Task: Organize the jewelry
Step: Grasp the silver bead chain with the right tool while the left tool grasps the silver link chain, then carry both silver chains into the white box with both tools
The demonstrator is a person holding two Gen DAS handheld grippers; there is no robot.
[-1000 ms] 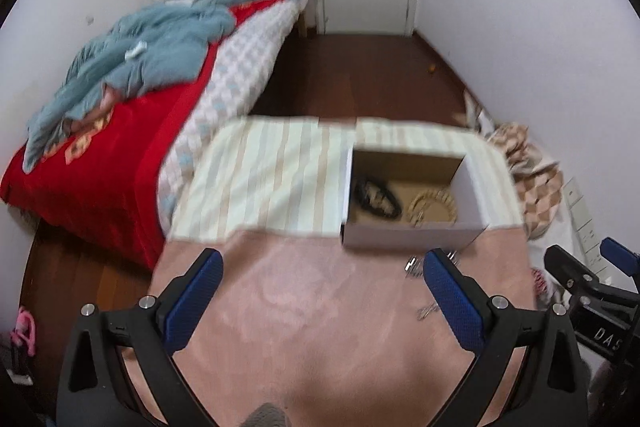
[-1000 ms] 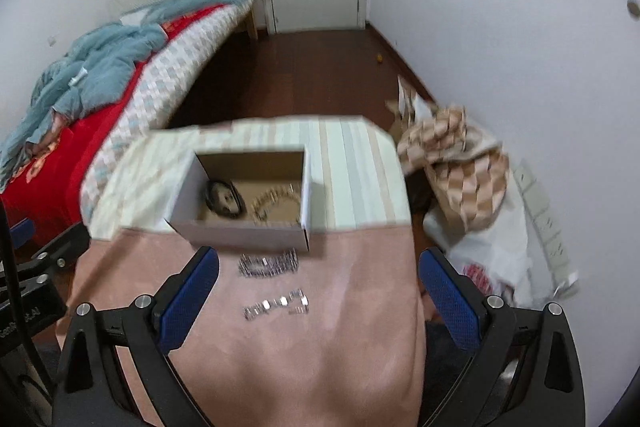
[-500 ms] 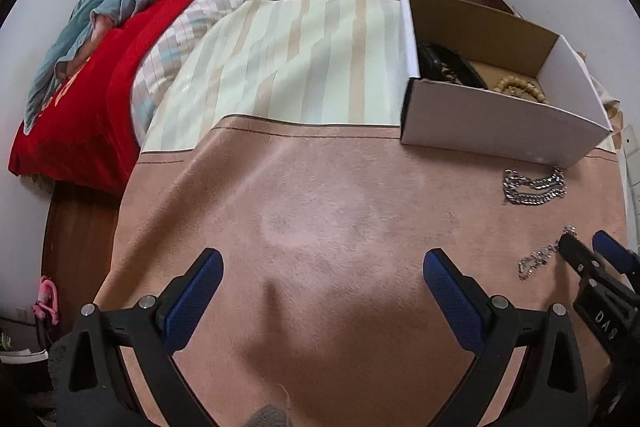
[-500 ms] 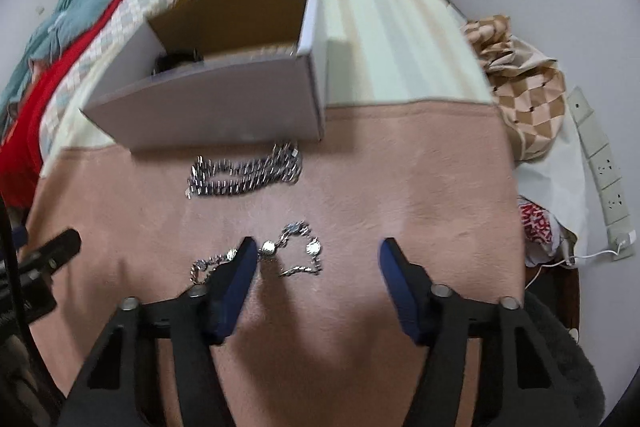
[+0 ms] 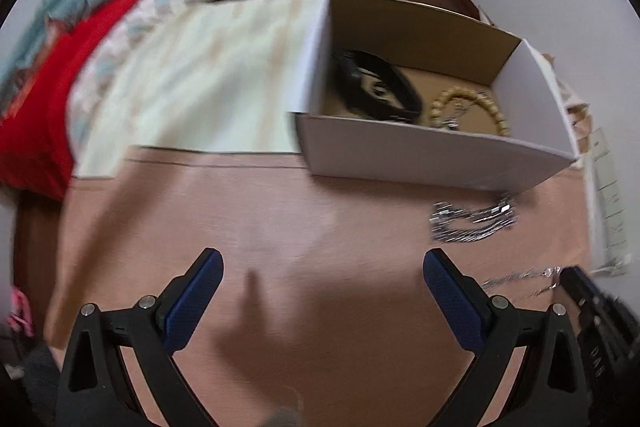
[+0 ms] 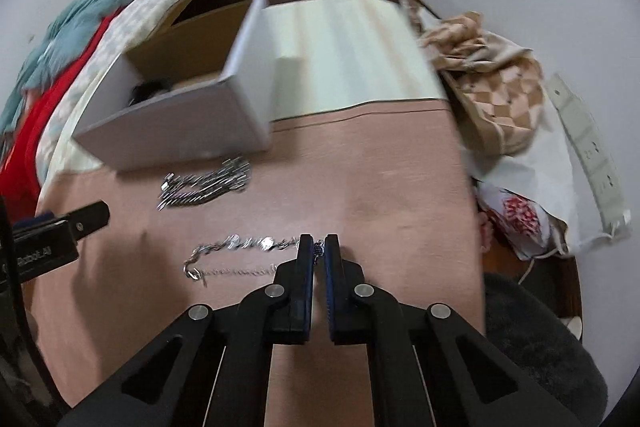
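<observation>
On the far left, the bed [image 6: 72, 39] carries red and teal covers beside the surface [image 6: 400, 195]. The left gripper [image 5: 320, 279] hangs over bare pink cloth, its blue pads wide apart with nothing between them. Right of it stands the white cardboard box [image 5: 432, 155], holding a black band [image 5: 380, 91] and a beaded bracelet [image 5: 480, 107]. Just before the box lies a heavy silver chain [image 6: 204, 185]. Nearer, a thin silver bracelet [image 6: 236, 253] stretches across the cloth, and the right gripper [image 6: 319, 247] has its pads pressed together on the bracelet's right end
</observation>
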